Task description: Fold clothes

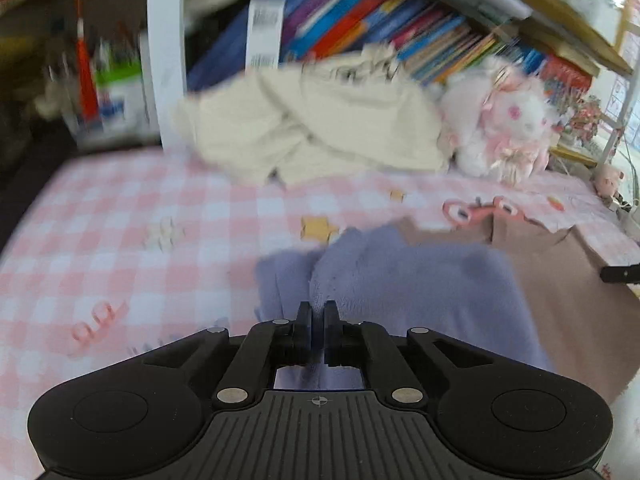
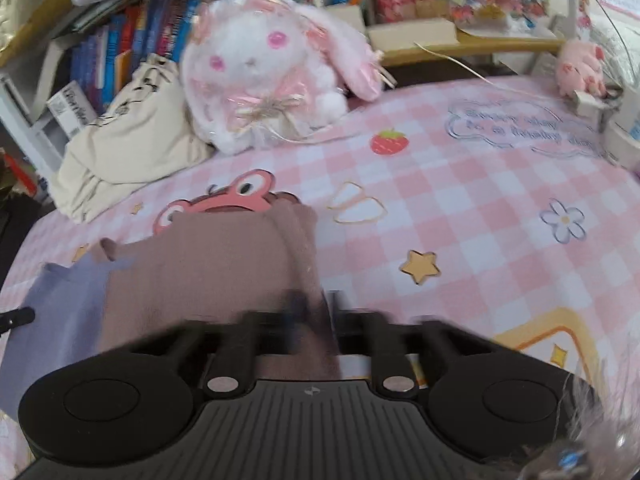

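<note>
A garment with a lavender part (image 1: 400, 276) and a mauve-brown part (image 1: 560, 292) lies on the pink checked tablecloth (image 1: 120, 220). My left gripper (image 1: 318, 312) is shut on a fold of the lavender fabric. My right gripper (image 2: 320, 308) is shut on the right edge of the mauve-brown fabric (image 2: 208, 272); the lavender part (image 2: 60, 312) lies to its left. The right gripper's fingers are blurred. The other gripper's tip shows at the right edge of the left wrist view (image 1: 620, 272) and at the left edge of the right wrist view (image 2: 16, 318).
A crumpled cream garment (image 1: 312, 120) (image 2: 128, 148) lies at the back of the table. A white and pink plush bunny (image 1: 504, 120) (image 2: 264, 68) sits beside it. Shelves of books (image 1: 380, 20) stand behind. A small pink plush (image 2: 580, 66) sits at the far right.
</note>
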`<state>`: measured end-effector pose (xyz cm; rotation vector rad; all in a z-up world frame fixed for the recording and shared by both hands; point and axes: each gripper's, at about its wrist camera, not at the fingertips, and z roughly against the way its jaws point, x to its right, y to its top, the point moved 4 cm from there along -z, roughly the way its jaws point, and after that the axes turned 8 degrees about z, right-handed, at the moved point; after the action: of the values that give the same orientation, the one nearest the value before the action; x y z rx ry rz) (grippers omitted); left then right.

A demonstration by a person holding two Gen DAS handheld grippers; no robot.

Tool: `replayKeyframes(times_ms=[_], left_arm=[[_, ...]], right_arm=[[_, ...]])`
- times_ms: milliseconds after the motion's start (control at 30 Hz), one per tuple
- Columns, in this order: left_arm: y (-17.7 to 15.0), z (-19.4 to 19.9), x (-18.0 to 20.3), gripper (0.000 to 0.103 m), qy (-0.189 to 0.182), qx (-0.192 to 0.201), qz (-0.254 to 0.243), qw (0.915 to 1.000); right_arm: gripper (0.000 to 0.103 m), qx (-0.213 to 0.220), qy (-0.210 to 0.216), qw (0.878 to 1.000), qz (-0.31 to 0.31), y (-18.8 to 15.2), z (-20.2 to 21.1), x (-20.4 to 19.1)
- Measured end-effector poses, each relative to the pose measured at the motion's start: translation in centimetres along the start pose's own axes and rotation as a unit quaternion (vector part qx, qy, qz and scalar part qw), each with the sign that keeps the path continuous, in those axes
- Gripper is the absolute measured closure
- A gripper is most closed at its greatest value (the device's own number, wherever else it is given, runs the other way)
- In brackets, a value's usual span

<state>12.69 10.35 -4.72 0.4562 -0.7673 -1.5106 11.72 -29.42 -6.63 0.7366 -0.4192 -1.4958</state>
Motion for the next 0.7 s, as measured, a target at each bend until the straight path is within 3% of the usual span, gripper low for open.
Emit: replayKeyframes(times_ms=[100,233,367,467,500,533,700], left_arm=[[0.5,3.0,-0.1,0.099,-0.014,0.057,0.033,0.9977],[-1.4,-0.8,-3.2,0.095,0.002,-0.024,0.114,0.9932],[-1.3,-0.8,-3.6,0.089,0.002,-0.012,0.128,0.9917],[-1.3,1.0,-3.8,0.064,0.007,0.005,0.122,0.9925],[-1.7,1.5,-3.9,0.047,0.004,0.008,0.125,0.9921],[-2.1,1.7,-4.0,0.039,-0.005,0.003,0.134,0.991],[-4.1,0.9,-4.3,0.046,-0.036,-0.03,0.173,0.9837]], right_arm=[[0.096,0.017,-0.005,1.0,0.006,0.1,0.6,-0.4],[0.096,0.013,-0.004,1.0,0.002,-0.1,0.4,-0.4],[0.09,0.009,-0.002,1.0,-0.002,-0.3,0.2,-0.3],[0.079,0.004,0.002,1.0,-0.008,-0.6,0.2,-0.2],[0.076,-0.002,0.009,1.0,-0.015,-1.0,0.4,0.0],[0.075,-0.007,0.017,1.0,-0.023,-1.4,0.6,0.2],[0.071,-0.024,0.04,0.997,-0.062,-3.2,0.7,0.3]])
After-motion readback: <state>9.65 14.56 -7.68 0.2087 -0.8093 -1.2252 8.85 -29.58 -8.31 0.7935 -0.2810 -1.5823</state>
